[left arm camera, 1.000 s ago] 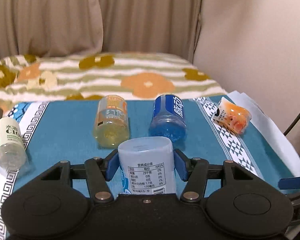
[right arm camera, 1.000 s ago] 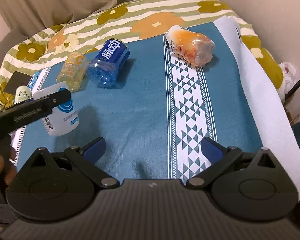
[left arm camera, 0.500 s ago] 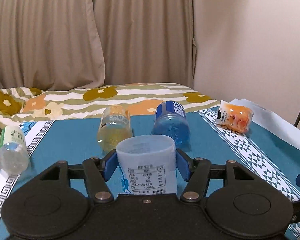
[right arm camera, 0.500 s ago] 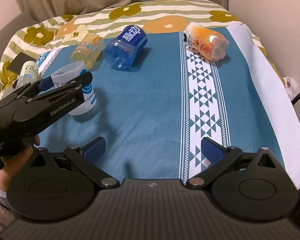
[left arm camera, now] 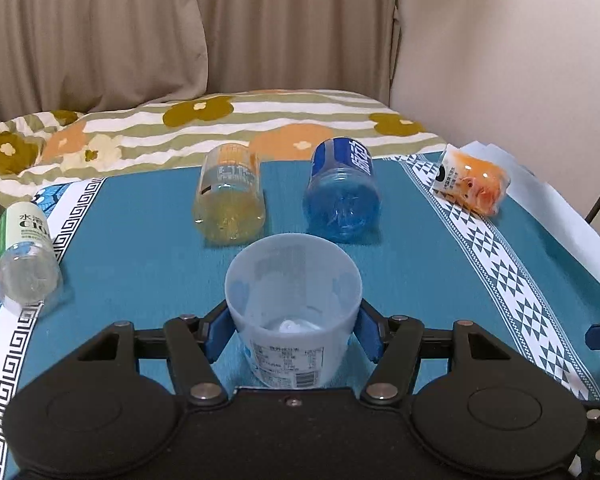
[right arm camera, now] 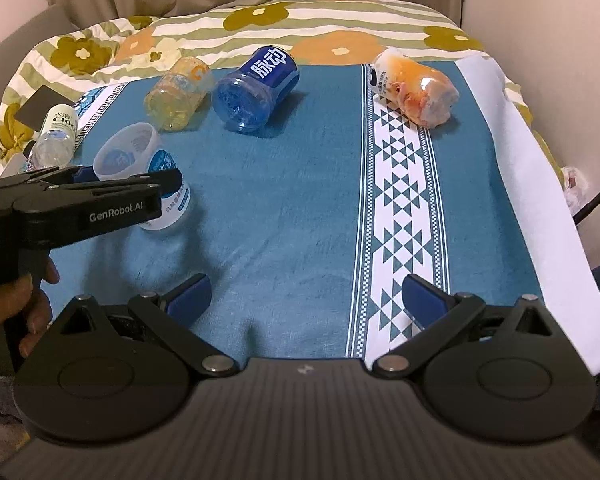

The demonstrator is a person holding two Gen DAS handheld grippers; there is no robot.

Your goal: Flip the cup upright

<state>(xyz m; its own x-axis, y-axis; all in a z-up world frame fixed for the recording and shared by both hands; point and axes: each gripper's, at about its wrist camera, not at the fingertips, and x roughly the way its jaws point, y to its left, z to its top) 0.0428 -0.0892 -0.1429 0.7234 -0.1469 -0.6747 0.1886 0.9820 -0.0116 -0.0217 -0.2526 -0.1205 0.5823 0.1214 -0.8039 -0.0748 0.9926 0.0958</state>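
The left gripper [left arm camera: 294,326] pinches the pale blue cup [left arm camera: 293,304] by its lower wall, mouth up and tilted a little, its base at or just above the teal cloth [left arm camera: 140,264]; which cannot be told. If the pads let go before the base sits flat, the light cup could tip forward toward the yellow bottle [left arm camera: 230,196] and blue bottle [left arm camera: 342,196] lying just ahead. The right gripper [right arm camera: 306,298] hangs spread and empty, well off to the cup's right.
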